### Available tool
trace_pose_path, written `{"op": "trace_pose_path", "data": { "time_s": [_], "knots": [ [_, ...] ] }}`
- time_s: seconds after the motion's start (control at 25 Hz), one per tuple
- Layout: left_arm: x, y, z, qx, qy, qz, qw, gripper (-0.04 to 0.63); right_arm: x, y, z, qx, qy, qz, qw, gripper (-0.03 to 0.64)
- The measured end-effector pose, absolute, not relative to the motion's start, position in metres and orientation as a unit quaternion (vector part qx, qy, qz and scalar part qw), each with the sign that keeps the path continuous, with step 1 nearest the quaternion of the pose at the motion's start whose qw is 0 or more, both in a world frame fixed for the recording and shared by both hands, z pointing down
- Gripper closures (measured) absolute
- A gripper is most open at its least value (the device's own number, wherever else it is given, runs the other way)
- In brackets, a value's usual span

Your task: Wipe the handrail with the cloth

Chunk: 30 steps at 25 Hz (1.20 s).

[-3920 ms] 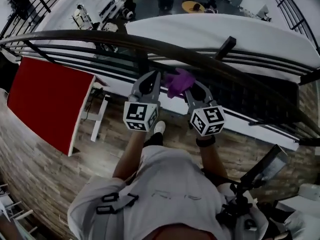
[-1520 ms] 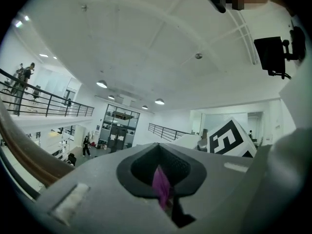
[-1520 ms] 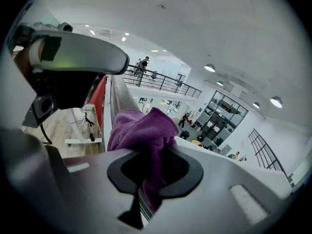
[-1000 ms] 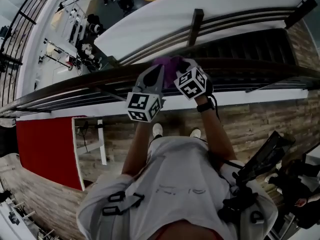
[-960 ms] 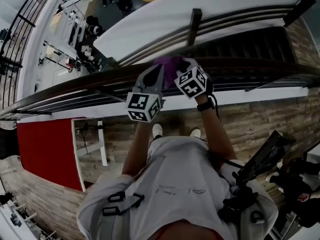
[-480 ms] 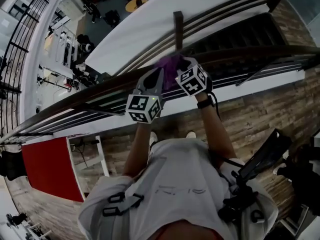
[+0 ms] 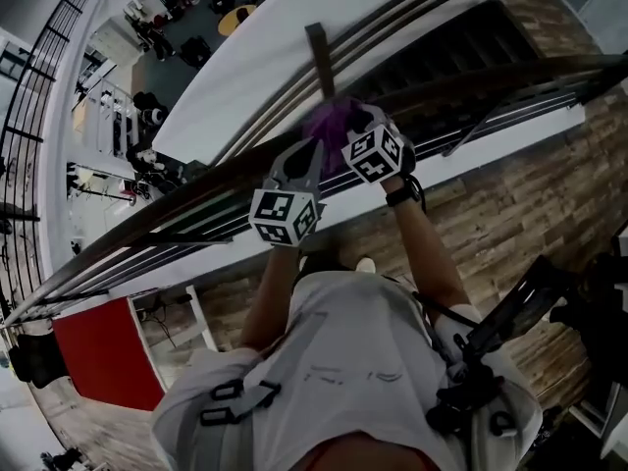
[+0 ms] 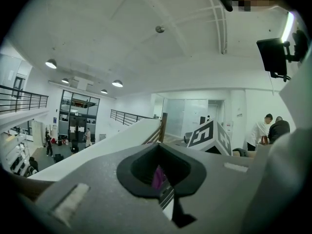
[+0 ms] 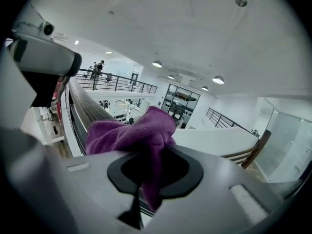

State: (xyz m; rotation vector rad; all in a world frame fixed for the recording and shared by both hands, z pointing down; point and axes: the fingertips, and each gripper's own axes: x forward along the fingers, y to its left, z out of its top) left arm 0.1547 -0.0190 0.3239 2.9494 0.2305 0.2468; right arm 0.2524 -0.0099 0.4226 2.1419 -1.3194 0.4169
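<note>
Since half a second ago: both grippers and the cloth sit at much the same spot in the head view, while the rail now crosses it more steeply and the red panel (image 7: 103, 361) has slid further toward the lower left corner.
Cloth: the purple cloth (image 7: 332, 124) (image 9: 131, 133) is bunched on top of the handrail (image 7: 196, 204), just ahead of the right gripper's marker cube.
Right gripper: the right gripper (image 7: 358, 126) (image 9: 140, 199) is clamped on the cloth; a fold runs down into the seam between its jaws and the rest spills over the jaw tops toward the rail.
Handrail: a dark bar running from lower left to upper right in the head view; in the right gripper view its ribbed-looking top (image 9: 85, 106) stretches away behind the cloth.
Left gripper: the left gripper (image 7: 302, 157) (image 8: 170, 206) lies just beside the right one, at the cloth's left edge. Its jaws are together and grasp nothing; a sliver of purple (image 8: 157, 177) shows through the opening between them.
Person: arms reach forward to the rail from a pale shirt (image 7: 343, 361), with a harness strap across the shoulder.
Surroundings: thinner rails run under the handrail, a brown post (image 7: 319, 57) stands beyond it, and a wood floor (image 7: 510, 194) lies on the near side.
</note>
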Motion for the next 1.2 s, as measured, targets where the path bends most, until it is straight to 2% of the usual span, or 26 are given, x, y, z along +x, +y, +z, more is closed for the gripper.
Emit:
{"op": "trace_pose_path", "data": {
  "time_s": [0.48, 0.84, 1.2],
  "knots": [
    [0.22, -0.011, 0.317, 0.982, 0.145, 0.075, 0.095, 0.595, 0.282, 0.031, 0.421, 0.828, -0.451, 0.175, 0.282, 0.568],
    [0.273, 0.035, 0.322, 0.968, 0.214, 0.09, 0.096, 0.595, 0.342, 0.095, 0.42, 0.854, -0.392, 0.198, 0.277, 0.568],
    [0.353, 0.101, 0.315, 0.972, 0.201, 0.075, 0.096, 0.595, 0.4, 0.17, 0.414, 0.834, -0.427, 0.216, 0.275, 0.568]
  ]
}}
